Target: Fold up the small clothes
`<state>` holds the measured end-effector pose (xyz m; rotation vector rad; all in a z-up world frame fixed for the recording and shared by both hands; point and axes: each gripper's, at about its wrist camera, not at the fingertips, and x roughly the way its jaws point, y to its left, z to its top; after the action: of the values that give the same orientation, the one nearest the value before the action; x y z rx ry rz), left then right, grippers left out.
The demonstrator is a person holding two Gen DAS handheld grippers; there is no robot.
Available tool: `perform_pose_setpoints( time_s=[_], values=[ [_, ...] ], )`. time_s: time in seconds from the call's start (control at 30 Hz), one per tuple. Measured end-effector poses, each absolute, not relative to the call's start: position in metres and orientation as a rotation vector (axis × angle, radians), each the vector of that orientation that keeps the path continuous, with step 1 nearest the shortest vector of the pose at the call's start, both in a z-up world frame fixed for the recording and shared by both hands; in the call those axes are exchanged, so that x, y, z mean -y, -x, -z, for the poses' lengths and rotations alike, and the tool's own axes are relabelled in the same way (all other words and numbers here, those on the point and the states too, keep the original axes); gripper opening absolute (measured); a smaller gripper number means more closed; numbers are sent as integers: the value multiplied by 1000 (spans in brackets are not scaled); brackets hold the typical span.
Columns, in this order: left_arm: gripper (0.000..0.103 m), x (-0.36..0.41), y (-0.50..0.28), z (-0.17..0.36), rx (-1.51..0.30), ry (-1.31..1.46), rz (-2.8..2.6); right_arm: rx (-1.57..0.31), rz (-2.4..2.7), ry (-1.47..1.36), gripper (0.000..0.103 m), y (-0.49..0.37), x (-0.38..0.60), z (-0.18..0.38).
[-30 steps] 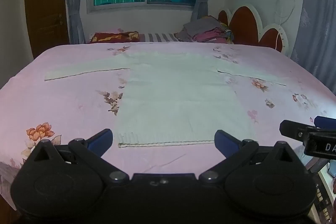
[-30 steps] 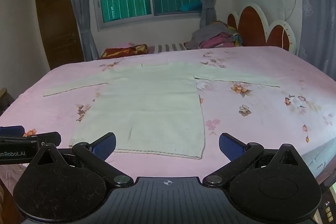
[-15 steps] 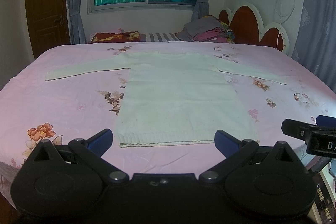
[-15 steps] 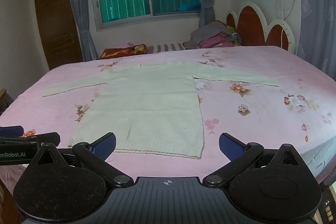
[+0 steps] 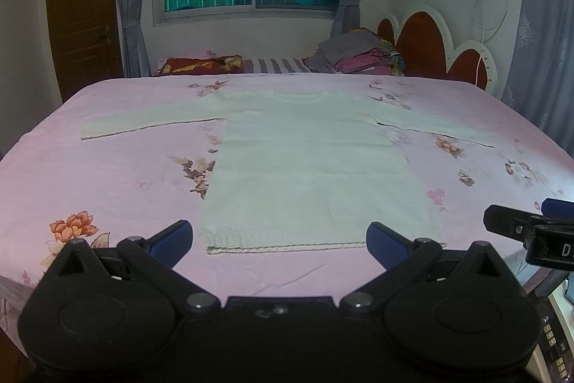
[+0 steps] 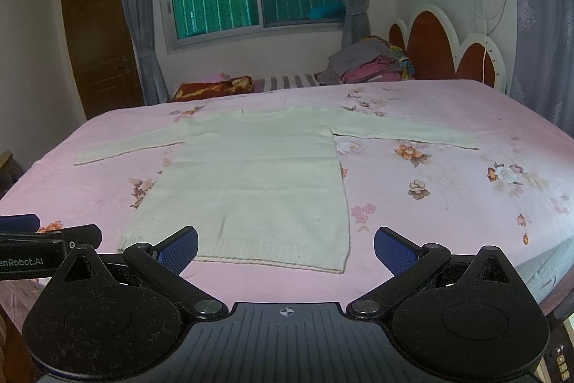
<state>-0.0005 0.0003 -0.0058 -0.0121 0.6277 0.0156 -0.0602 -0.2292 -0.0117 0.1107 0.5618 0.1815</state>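
Observation:
A small pale cream long-sleeved sweater (image 5: 308, 164) lies flat and face up on the pink floral bed (image 5: 107, 174), both sleeves spread out sideways, hem toward me. It also shows in the right wrist view (image 6: 251, 178). My left gripper (image 5: 280, 239) is open and empty, hovering just before the hem. My right gripper (image 6: 285, 250) is open and empty, also just before the hem, toward its right corner. Each gripper shows at the edge of the other's view: the right one (image 5: 527, 232) and the left one (image 6: 46, 239).
A pile of folded clothes (image 5: 358, 58) and a red patterned pillow (image 5: 201, 64) lie at the far side of the bed. A red and white headboard (image 5: 441, 49) stands at the right. A window and a brown door are behind.
Both grippers have risen slightly and tilted, so the sweater sits a little lower in view. The sweater has not moved.

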Motion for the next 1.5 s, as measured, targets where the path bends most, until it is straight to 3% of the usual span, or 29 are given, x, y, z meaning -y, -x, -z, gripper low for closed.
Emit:
perform_pose_setpoints(
  time_s=[1.5],
  values=[
    [103,9,0,2,-632,-4,-23,-560,-192,-111,103,59,236,14]
  ],
)
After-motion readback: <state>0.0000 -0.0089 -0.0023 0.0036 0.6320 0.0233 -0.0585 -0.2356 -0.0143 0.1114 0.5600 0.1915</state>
